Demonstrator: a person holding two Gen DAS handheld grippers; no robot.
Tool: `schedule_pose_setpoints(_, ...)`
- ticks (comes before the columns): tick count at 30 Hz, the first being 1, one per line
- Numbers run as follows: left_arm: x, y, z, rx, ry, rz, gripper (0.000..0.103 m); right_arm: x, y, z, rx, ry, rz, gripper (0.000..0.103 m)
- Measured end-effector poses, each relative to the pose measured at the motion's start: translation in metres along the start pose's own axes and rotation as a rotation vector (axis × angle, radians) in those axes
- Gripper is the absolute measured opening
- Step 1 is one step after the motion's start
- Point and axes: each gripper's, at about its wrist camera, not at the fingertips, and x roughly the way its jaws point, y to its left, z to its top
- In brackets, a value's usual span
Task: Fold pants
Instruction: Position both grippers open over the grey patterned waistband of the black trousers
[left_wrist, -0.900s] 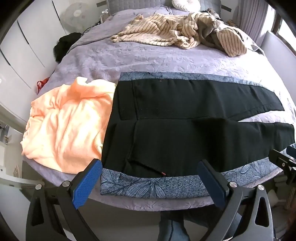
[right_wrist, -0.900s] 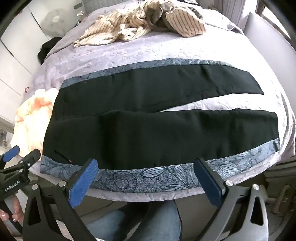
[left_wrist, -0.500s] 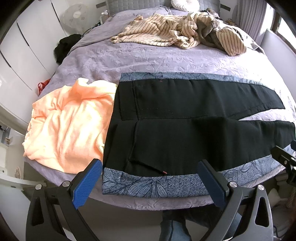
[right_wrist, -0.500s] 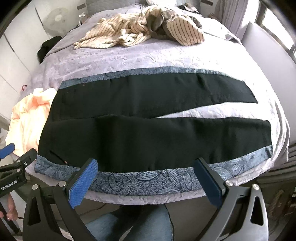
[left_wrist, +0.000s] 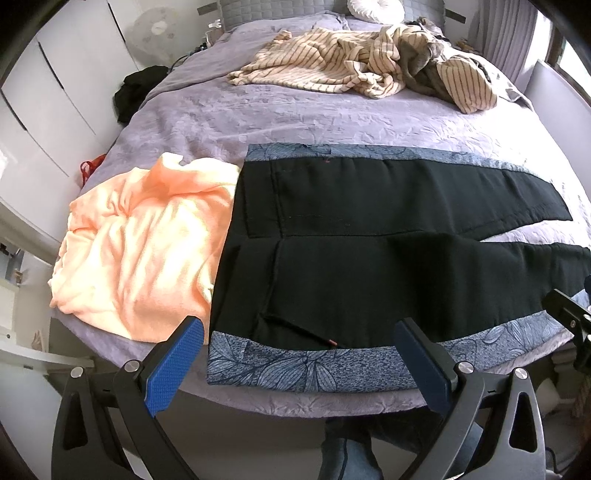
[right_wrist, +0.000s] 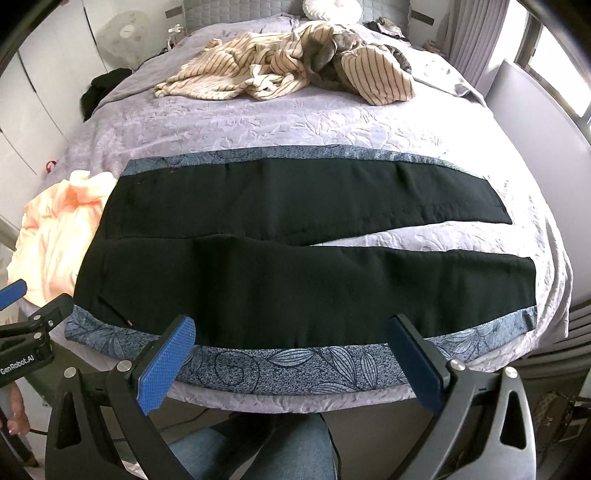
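Observation:
Black pants (left_wrist: 369, 266) with blue-grey floral side stripes lie flat across the near part of the bed, waist to the left, both legs spread to the right with a gap between them; they also show in the right wrist view (right_wrist: 295, 273). My left gripper (left_wrist: 299, 363) is open and empty, just off the bed's near edge by the waist end. My right gripper (right_wrist: 291, 363) is open and empty, off the near edge by the middle of the near leg.
A peach garment (left_wrist: 147, 251) lies left of the pants. Striped beige clothes (left_wrist: 354, 66) are piled at the far end of the lilac bed (left_wrist: 258, 114). White cupboards (left_wrist: 48, 110) stand left. The person's jeans-clad legs (right_wrist: 258, 446) are below the bed edge.
Both grippers have drawn back and risen a little from the bed; the pants appear lower and farther in both views. The pants lie unchanged.

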Motion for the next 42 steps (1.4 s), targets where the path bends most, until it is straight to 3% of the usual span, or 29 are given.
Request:
schedule_pose_setpoints(2, 0.000, 0.000, 0.000, 0.001, 0.000, 0.000, 0.103, 0.002, 0.001, 0.000, -0.010, 0.027, -0.029, 0.103)
schedule_pose_setpoints(42, 0.008, 0.006, -0.003, -0.002, 0.020, 0.003, 0.103, 0.011, 0.011, -0.001, -0.022, 0.040, -0.034, 0.103)
